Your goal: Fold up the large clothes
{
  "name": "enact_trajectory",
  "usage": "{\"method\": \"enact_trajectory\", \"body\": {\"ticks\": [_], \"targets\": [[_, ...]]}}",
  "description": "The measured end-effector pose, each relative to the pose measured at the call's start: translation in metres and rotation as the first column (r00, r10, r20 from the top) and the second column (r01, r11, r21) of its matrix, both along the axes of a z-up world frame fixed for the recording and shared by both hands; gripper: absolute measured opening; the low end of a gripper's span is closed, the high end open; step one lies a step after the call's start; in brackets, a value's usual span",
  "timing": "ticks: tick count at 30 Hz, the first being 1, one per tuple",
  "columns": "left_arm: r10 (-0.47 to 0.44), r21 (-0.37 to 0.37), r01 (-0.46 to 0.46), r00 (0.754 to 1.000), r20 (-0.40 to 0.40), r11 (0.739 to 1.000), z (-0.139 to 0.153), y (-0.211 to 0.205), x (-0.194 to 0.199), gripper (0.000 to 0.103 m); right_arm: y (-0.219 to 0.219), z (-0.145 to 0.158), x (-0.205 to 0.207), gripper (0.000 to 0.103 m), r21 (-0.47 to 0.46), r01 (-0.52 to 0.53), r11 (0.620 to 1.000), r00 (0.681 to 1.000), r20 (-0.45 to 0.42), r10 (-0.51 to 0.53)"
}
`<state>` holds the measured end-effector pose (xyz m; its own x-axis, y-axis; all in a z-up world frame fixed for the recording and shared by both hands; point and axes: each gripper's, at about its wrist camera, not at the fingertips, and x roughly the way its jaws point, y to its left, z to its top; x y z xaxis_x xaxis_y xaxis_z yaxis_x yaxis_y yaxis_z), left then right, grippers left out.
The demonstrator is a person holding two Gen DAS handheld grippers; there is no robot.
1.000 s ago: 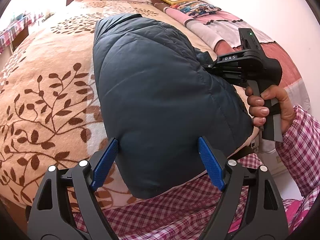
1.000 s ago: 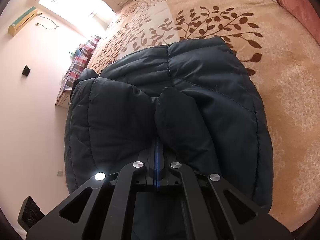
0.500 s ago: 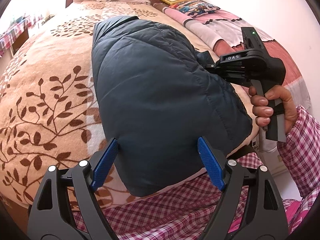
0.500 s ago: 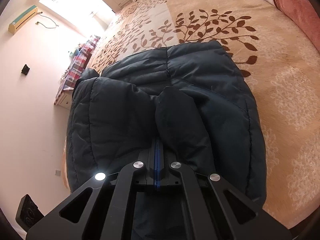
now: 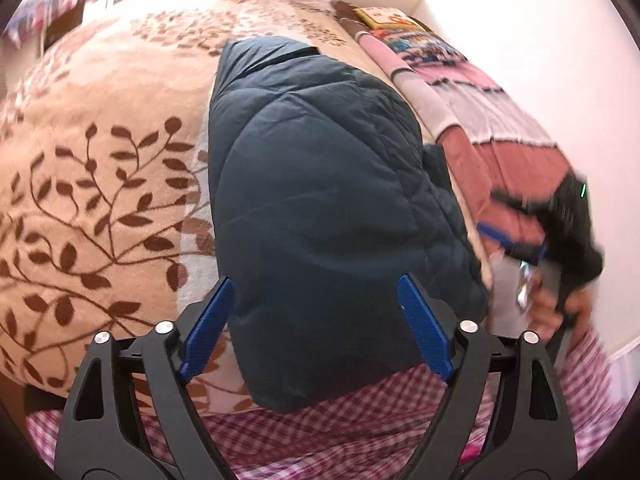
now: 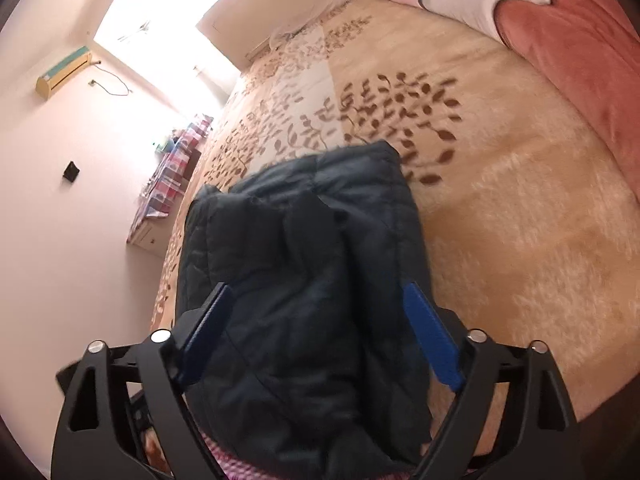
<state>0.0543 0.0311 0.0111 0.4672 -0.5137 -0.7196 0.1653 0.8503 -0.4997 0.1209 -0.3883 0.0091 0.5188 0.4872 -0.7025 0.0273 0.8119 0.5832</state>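
Both my left tool (image 5: pixel 316 320) and right tool (image 6: pixel 320 332) gape empty over the puffy, springy jacket (image 5: pixel 320 184); I'd pinch its hem.

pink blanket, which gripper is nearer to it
Right. The right gripper hangs open over the pink blanket beside the jacket; the left gripper is open at the jacket's near end.
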Motion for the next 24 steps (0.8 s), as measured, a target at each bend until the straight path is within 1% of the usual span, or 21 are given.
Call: {"method": "enact_trajectory", "body": {"ticks": [2,4,5,7,8,9,11,12,14,16,17,18,20,21,22,23,24], "targets": [[0.011,-0.035,-0.012,1.000,-0.021,0.999,-0.004,0.001,0.006,0.087,-0.005,-0.014,-0.002,0.087,0.011,-0.008,1.000,0.999,-0.044,0.009],[0.015,-0.042,-0.017,0.999,-0.040,0.999,-0.008,-0.001,0.012,0.088,-0.007,-0.024,-0.002,0.087,0.004,-0.004,1.000,0.997,-0.076,0.004],[0.014,-0.040,-0.016,0.999,-0.044,0.999,-0.011,-0.003,0.015,0.088,-0.008,-0.029,-0.002,0.088,0.012,-0.002,1.000,0.996,-0.090,0.003],[0.017,-0.018,-0.017,0.999,-0.047,1.000,-0.016,-0.005,0.019,0.088,-0.006,-0.040,0.001,0.094,0.054,-0.015,0.998,0.993,-0.118,0.022],[0.021,-0.003,-0.021,0.998,-0.054,1.000,-0.019,-0.005,0.022,0.089,-0.003,-0.044,0.001,0.095,0.058,-0.021,0.998,0.991,-0.129,0.029],[0.021,-0.009,-0.021,0.998,-0.059,1.000,-0.023,-0.004,0.024,0.089,0.000,-0.050,0.004,0.095,0.052,-0.033,0.998,0.988,-0.148,0.041],[0.026,-0.028,-0.028,0.996,-0.081,0.999,-0.031,-0.001,0.029,0.095,0.009,-0.061,0.008,0.096,0.041,-0.057,0.998,0.982,-0.175,0.063],[0.029,-0.050,-0.034,0.994,-0.102,0.998,-0.037,0.001,0.031,0.096,0.011,-0.068,0.010,0.097,0.048,-0.060,0.997,0.980,-0.188,0.068],[0.026,-0.100,-0.040,0.991,-0.135,0.994,-0.046,0.004,0.036,0.098,0.013,-0.085,0.013,0.097,0.115,-0.046,0.992,0.971,-0.227,0.071],[0.014,-0.134,-0.034,0.988,-0.153,0.990,-0.053,0.007,0.041,0.099,0.010,-0.103,0.016,0.097,0.226,-0.021,0.974,0.963,-0.256,0.080],[0.004,-0.155,-0.030,0.987,-0.163,0.987,-0.057,0.007,0.044,0.099,0.008,-0.108,0.017,0.097,0.259,-0.010,0.966,0.963,-0.259,0.080],[-0.001,-0.173,-0.029,0.985,-0.173,0.985,-0.060,0.007,0.046,0.099,0.008,-0.111,0.017,0.098,0.274,-0.006,0.962,0.964,-0.253,0.078],[-0.014,-0.211,-0.027,0.982,-0.190,0.977,-0.065,0.007,0.051,0.099,0.011,-0.111,0.017,0.097,0.273,-0.022,0.962,0.967,-0.240,0.090],[-0.019,-0.216,-0.023,0.982,-0.189,0.976,-0.067,0.007,0.053,0.099,0.013,-0.110,0.017,0.090,0.291,-0.035,0.956,0.968,-0.228,0.105],[-0.021,-0.219,-0.019,0.984,-0.179,0.976,-0.066,0.006,0.054,0.098,0.014,-0.112,0.016,0.082,0.338,-0.040,0.940,0.969,-0.217,0.119],[-0.022,-0.213,-0.014,0.986,-0.165,0.977,-0.064,0.005,0.052,0.094,0.014,-0.112,0.015,0.068,0.356,-0.035,0.934,0.971,-0.209,0.116],[-0.025,-0.197,-0.004,0.989,-0.145,0.980,-0.061,0.003,0.051,0.092,0.016,-0.109,0.012,0.061,0.344,-0.042,0.938,0.977,-0.183,0.111]]}}
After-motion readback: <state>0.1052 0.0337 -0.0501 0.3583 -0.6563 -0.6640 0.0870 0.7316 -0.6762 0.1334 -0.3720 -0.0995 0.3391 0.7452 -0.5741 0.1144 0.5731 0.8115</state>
